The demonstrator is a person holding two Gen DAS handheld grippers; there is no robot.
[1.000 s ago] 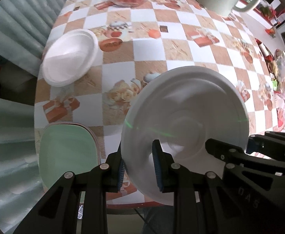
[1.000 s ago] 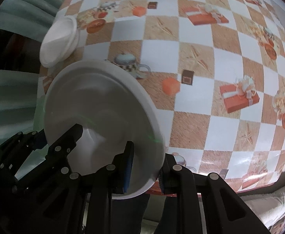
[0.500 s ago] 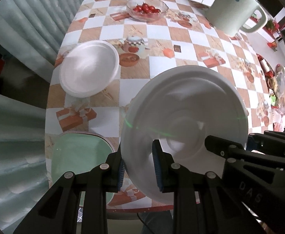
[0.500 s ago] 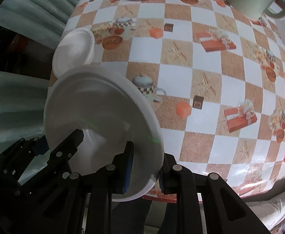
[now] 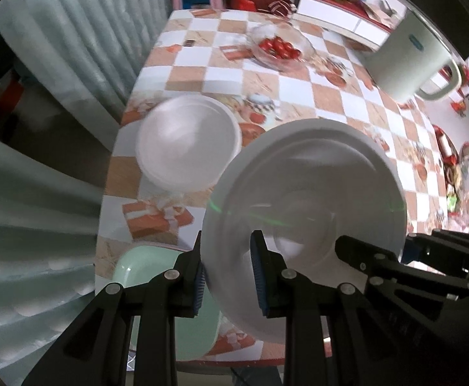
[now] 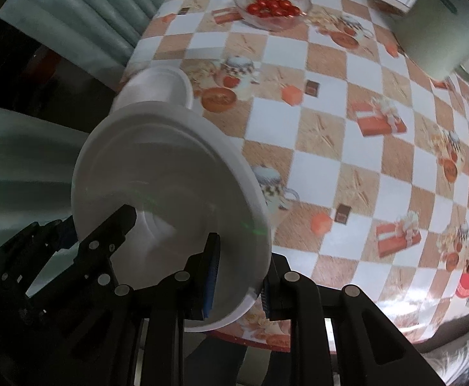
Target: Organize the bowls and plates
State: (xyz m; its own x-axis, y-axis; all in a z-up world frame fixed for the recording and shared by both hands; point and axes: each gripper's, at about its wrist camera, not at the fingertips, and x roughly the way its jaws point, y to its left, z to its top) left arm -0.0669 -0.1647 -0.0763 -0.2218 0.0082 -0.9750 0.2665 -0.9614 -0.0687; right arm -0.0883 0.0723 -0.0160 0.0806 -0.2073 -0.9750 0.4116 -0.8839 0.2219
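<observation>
White plate (image 5: 302, 189) held up off the worktop (image 5: 292, 90) above its near edge, gripped from both sides: left claw (image 5: 229, 278) pinching the rim on one side, right claw (image 6: 239, 273) pinching the opposite rim, blue pads either side of the edge. Pale green dish (image 5: 157, 292) resting at the near left corner, partly hidden behind the left claw. Second white plate (image 5: 187, 143) lying flat along the left edge, just beyond. Glass bowl of cherry tomatoes (image 5: 277, 48) toward the far edge. Pale green jug (image 5: 411, 61) at the far right corner.
</observation>
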